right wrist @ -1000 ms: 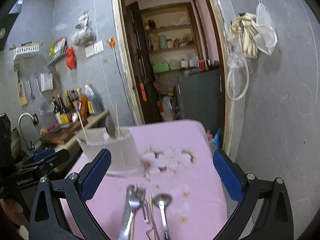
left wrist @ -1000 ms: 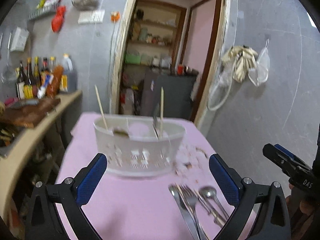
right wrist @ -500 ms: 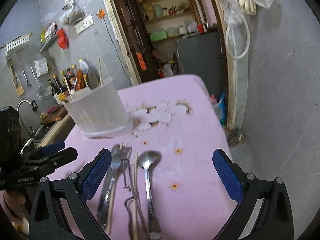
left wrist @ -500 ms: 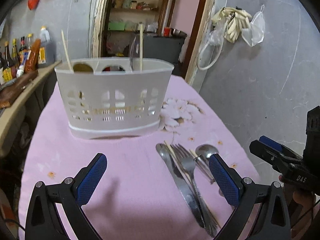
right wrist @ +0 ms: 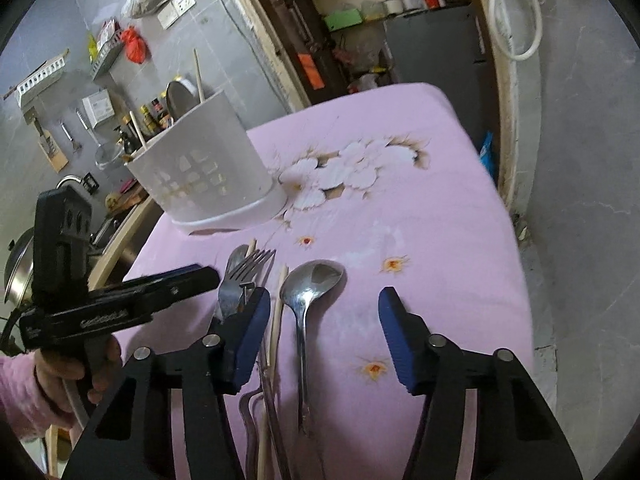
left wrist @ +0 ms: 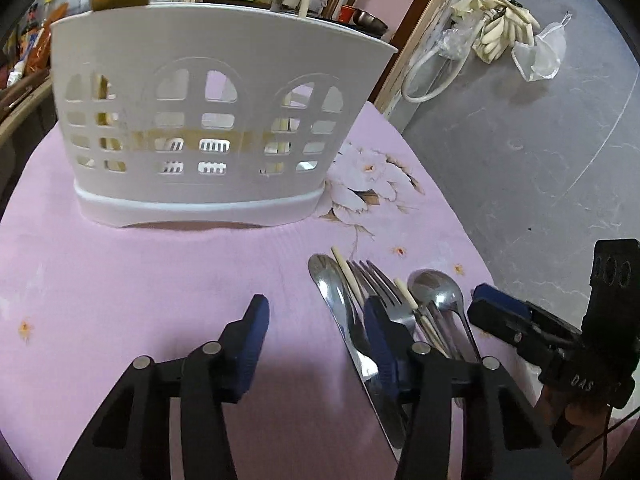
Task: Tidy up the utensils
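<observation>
A white slotted utensil caddy [left wrist: 216, 120] [right wrist: 208, 172] stands on the pink flowered cloth [left wrist: 140, 280] with a few utensils and chopsticks upright in it. In front of it lie a knife [left wrist: 340, 308], a fork [left wrist: 380, 284], pale chopsticks [left wrist: 346, 274] and a spoon [left wrist: 436, 292] [right wrist: 312, 280]. My left gripper [left wrist: 316, 336] hovers low, its jaws closing over bare cloth, its right finger above the knife and fork. The jaws of my right gripper [right wrist: 322, 334] are closing with the spoon's handle between them, untouched. Each gripper shows in the other's view [left wrist: 484, 304] [right wrist: 204, 276].
A grey wall [left wrist: 540, 160] runs close along the table's right edge, with a hose and gloves hanging on it. A doorway with shelves lies behind. At the left are a counter with bottles [right wrist: 154, 116], a sink and a pot. A pink-sleeved hand [right wrist: 60, 380] holds the left gripper.
Both grippers have come down toward the cloth and tipped downward. The caddy and utensils now look larger and closer. Both pairs of jaws have narrowed from wide open.
</observation>
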{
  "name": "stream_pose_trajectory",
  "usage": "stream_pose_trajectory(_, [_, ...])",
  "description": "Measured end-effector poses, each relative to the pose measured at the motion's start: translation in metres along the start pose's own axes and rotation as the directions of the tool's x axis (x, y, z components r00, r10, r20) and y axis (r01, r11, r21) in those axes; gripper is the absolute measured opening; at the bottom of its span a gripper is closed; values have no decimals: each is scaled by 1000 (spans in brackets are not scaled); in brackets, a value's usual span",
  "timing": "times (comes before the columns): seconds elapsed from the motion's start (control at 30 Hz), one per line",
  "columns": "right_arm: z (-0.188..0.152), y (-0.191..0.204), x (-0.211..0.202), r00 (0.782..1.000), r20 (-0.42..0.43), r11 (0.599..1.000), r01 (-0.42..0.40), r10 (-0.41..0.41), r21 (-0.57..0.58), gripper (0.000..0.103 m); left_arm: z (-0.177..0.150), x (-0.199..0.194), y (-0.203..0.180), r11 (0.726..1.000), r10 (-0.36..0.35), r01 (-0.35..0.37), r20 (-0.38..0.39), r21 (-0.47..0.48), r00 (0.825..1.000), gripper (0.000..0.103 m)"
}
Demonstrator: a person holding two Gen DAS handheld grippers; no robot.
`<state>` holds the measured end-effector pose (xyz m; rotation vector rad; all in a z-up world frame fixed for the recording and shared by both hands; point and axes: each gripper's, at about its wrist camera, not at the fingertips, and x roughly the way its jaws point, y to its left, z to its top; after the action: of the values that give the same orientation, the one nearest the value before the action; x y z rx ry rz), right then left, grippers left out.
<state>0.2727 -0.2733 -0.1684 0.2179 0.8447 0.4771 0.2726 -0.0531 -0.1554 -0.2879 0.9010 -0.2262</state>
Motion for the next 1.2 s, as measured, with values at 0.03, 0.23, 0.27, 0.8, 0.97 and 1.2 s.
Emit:
stream_pose_trajectory(0.03, [0, 1, 2, 1000, -9, 1000, -6, 6, -1, 48, 1, 2, -1, 1000, -2, 2, -4, 5, 1000, 45])
stream_pose_trajectory(0.23, [2, 0, 13, 999, -43, 1000, -23, 23, 1, 41, 9, 13, -10, 997, 34, -32, -28, 67, 999, 41])
stream_pose_trajectory(0.27, [3, 0, 14, 999, -45, 1000, -25, 25, 1, 41, 10, 13, -10, 997, 36, -34, -30, 71, 999, 41])
stream_pose_trajectory(0.8, [14, 4, 15, 997, -76, 999, -15, 11, -48, 10, 16, 19, -9, 1000, 16, -14, -90, 17, 996, 27])
stream_pose_trajectory(0.97, [19, -5, 7, 996, -74, 997, 47, -52, -67, 10, 21, 24, -12, 999, 33, -32, -93, 8, 995, 27])
stream_pose_trajectory(1.2, [20, -12, 4, 996, -73, 997, 45, -49, -55, 10, 22, 25, -21, 998, 50, -48, -102, 27, 994, 16])
